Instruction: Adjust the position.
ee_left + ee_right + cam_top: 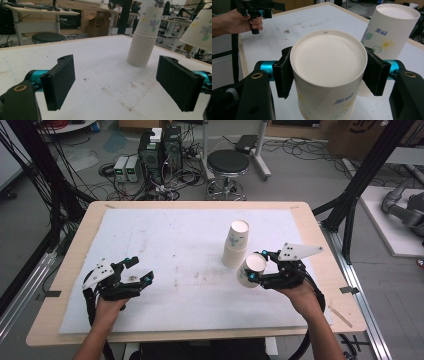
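A single white paper cup printed with small flowers (251, 269) is gripped between the jaws of the right gripper (256, 266), the pads pressed against opposite sides of its wall just below the base, which faces the gripper's camera, so the cup is carried upside down. It is held tilted, just in front of and to the right of the tall stack of matching inverted paper cups (236, 244) that stands on the white foam mat (165, 240) covering the wooden table (82, 227). The step in hand is judged to be the carrying of one cup at the stack, either just drawn off it or being brought to it; which of the two cannot be told. The next move calls for the cup to be levelled and kept uncrushed. The left gripper (134, 269) is rested near the mat's left edge, well apart, its jaws spread wide with nothing between them.
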Available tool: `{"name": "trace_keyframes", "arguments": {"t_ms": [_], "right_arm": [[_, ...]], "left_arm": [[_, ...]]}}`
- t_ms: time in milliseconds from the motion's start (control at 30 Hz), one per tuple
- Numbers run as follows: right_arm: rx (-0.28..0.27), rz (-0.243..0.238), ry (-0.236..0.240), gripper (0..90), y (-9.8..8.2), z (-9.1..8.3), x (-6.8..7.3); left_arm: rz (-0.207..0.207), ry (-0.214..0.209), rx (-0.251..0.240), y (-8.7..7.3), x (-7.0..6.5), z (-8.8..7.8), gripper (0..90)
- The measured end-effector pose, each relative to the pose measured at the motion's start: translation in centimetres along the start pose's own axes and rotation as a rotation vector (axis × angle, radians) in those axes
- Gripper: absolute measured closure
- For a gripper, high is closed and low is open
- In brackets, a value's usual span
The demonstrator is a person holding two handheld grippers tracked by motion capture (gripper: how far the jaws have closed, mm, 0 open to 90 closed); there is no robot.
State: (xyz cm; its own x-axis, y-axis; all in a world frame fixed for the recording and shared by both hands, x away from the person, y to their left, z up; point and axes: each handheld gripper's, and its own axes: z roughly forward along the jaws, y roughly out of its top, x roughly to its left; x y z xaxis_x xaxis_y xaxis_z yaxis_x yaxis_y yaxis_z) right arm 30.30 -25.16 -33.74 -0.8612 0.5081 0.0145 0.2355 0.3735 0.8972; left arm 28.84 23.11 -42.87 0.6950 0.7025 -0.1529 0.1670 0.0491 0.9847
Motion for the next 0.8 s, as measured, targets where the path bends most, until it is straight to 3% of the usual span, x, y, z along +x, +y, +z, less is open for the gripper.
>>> {"name": "trace_keyframes", "arguments": {"t_ms": [200, 533, 800], "right_arm": [[-0.002, -0.002, 0.011, 34.6, -0.4, 0.9, 0.4], [0.001, -0.011, 0.044, 34.5, -1.0, 2.7, 1.1], [0.002, -0.022, 0.105, 34.5, -1.2, 3.9, 1.6]], "left_arm": [[0.009, -0.045, -0.002, 0.1, -0.6, 0.5, 15.5], [0.067, -0.102, -0.002, 0.3, -1.7, 1.0, 15.4], [0.078, -0.205, 0.037, 0.7, -3.6, 1.8, 15.3]]}}
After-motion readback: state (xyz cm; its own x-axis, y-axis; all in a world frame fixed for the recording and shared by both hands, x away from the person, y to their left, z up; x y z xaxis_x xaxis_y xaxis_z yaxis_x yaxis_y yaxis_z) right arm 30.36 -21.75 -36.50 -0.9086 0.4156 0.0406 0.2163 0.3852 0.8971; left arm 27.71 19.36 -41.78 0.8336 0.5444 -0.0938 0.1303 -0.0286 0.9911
